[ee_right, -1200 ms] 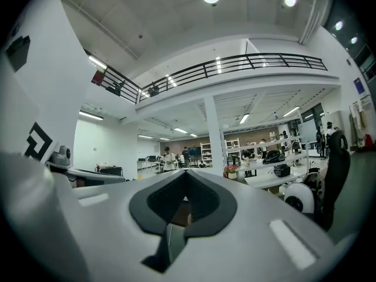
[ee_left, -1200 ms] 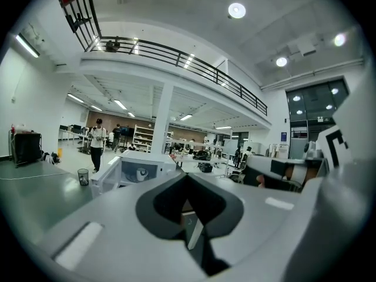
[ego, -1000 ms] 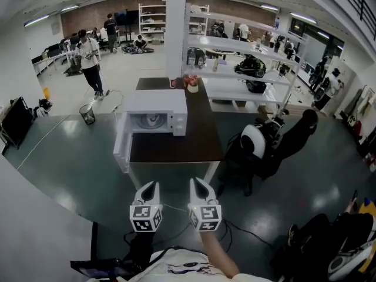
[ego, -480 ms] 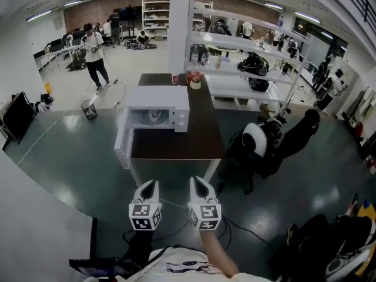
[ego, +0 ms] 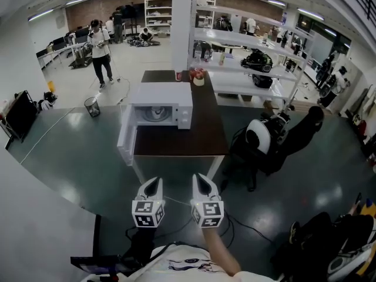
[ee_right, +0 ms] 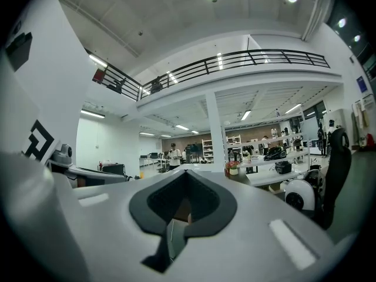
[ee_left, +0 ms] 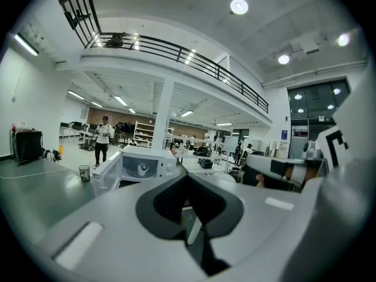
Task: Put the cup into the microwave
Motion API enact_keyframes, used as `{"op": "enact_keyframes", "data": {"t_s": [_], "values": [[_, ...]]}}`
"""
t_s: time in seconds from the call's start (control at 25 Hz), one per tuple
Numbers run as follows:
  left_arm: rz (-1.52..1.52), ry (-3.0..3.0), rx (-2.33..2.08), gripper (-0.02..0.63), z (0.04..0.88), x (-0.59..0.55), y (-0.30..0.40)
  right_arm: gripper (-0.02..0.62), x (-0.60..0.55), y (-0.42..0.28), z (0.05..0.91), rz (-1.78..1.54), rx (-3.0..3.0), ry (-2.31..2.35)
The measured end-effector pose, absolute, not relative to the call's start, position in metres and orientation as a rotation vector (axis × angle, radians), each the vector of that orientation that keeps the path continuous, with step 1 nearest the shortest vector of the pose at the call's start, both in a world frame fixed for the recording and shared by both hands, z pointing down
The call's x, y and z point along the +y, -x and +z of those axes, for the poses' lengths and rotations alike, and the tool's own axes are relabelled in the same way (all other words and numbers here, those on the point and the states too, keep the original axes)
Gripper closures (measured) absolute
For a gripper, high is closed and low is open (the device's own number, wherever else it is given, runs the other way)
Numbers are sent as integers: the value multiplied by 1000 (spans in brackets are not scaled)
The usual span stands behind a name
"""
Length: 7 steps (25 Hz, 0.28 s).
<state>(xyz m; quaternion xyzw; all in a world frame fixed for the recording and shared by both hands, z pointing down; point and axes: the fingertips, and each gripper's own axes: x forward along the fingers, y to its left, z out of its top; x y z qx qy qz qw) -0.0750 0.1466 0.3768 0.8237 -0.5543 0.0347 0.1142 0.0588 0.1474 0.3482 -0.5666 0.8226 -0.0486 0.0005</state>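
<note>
Hovering left gripper (ego: 154, 183), right gripper (ego: 199, 179), jaws pressed together, empty; red cup (ego: 179, 76) far ahead behind open microwave (ego: 161, 93), both equally distant.

We see our right gripper (ee_right: 187, 173) with its jaws pressed together on nothing, aimed toward a white pillar (ee_right: 212, 128), a black chair (ee_right: 336, 169) at far right.

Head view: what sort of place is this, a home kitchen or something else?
Probably a large open lab or workshop hall, not a home: long white shelving racks, a mezzanine railing overhead, and a microwave on a dark table.
</note>
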Motion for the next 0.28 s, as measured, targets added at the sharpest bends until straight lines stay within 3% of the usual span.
{"op": "enact_keyframes", "data": {"t_s": [0.28], "values": [[109, -2400, -1621, 607, 382, 148, 74, 597, 147, -60, 354, -180, 2590, 1772]]}}
